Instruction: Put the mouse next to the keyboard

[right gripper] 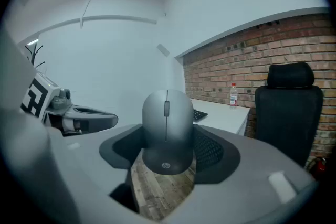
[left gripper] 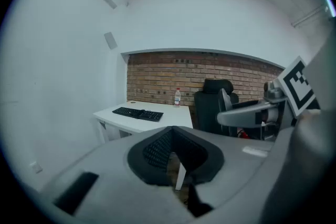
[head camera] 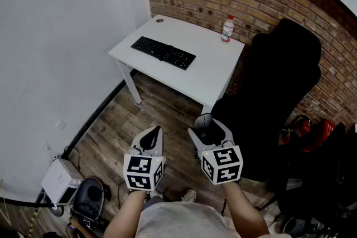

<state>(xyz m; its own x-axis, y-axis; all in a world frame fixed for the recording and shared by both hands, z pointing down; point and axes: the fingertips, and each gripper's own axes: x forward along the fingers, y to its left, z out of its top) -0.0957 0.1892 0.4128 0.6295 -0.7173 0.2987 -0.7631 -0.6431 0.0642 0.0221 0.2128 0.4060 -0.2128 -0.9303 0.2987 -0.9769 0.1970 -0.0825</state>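
Observation:
A grey mouse (right gripper: 167, 128) sits between the jaws of my right gripper (right gripper: 168, 157), which is shut on its sides; in the head view the mouse (head camera: 205, 120) shows dark at the right gripper (head camera: 210, 127) tips. My left gripper (head camera: 157, 132) is held beside it, its fingers drawn together with nothing in them; the left gripper view shows only floor past its pads (left gripper: 157, 149). Both are held over the wooden floor, well short of the white table (head camera: 215, 72). A black keyboard (head camera: 163, 52) lies on the table's left half and appears in both gripper views (left gripper: 137, 113) (right gripper: 200, 115).
A plastic bottle (head camera: 227, 28) stands at the table's back edge against the brick wall. A black office chair (head camera: 279, 86) stands right of the table, close to my right gripper. A white box (head camera: 60, 178) and a dark device (head camera: 89, 198) sit on the floor at lower left.

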